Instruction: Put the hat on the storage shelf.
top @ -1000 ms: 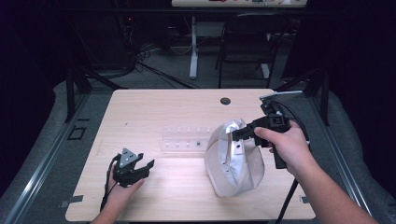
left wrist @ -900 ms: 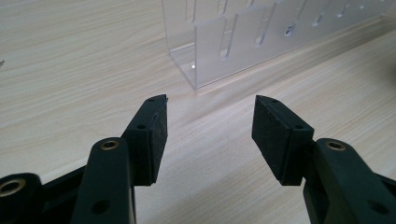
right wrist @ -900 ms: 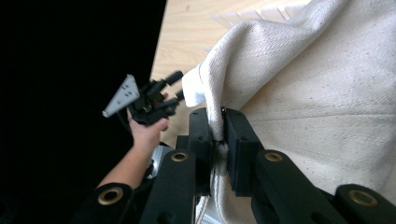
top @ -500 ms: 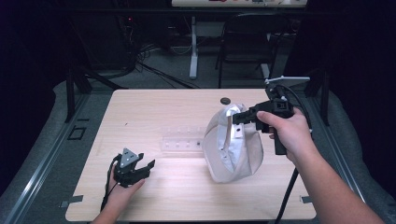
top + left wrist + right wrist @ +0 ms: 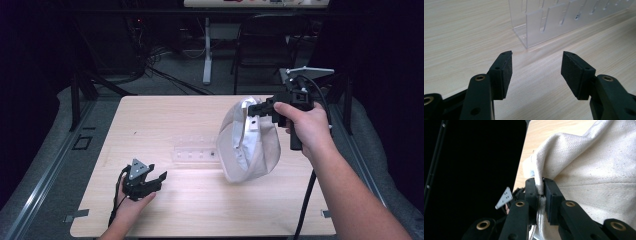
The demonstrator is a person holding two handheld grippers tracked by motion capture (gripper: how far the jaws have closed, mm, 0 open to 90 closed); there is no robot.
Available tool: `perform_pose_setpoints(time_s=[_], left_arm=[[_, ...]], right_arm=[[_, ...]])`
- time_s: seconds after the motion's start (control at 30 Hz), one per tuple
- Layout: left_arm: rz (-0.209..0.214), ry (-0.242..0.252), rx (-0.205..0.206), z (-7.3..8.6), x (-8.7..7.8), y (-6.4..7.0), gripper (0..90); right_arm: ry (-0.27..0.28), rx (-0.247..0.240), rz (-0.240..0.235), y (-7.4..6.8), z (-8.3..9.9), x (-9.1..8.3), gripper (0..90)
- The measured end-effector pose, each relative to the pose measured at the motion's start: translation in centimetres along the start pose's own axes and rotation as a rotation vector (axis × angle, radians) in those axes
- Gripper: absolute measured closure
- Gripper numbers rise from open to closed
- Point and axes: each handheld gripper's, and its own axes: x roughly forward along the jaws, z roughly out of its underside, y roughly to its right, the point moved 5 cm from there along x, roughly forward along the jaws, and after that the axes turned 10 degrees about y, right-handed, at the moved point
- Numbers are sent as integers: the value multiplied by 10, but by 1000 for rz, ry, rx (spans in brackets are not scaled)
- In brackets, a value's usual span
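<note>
We see a pale wooden surface [image 5: 200,210] carrying everything. Over its right half hangs a cream cloth cap [image 5: 250,150], lifted by its rim; its long axis runs steeply from the pinched upper edge down and slightly left, its opening facing left toward the middle, its lower bulge at or just above the wood. The right gripper [image 5: 256,109] is clenched on that rim, fabric pressed between both pads. A clear slotted acrylic rack [image 5: 564,20] lies mid-surface, lengthwise left to right. The left gripper [image 5: 536,71] rests near the front left, jaws spread, holding nothing.
</note>
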Motion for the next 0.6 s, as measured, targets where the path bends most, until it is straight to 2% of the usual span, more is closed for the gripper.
perform_pose_setpoints(time_s=[0.2, 0.3, 0.6], left_arm=[[8, -3, -6, 0, 0, 1, 427], [8, -4, -8, 0, 0, 2, 427], [6, -3, 11, 0, 1, 2, 425]], right_arm=[[19, 17, 0, -4, -10, 5, 823], [32, 22, -1, -10, -18, 12, 823], [64, 53, 4, -19, -34, 30, 823]])
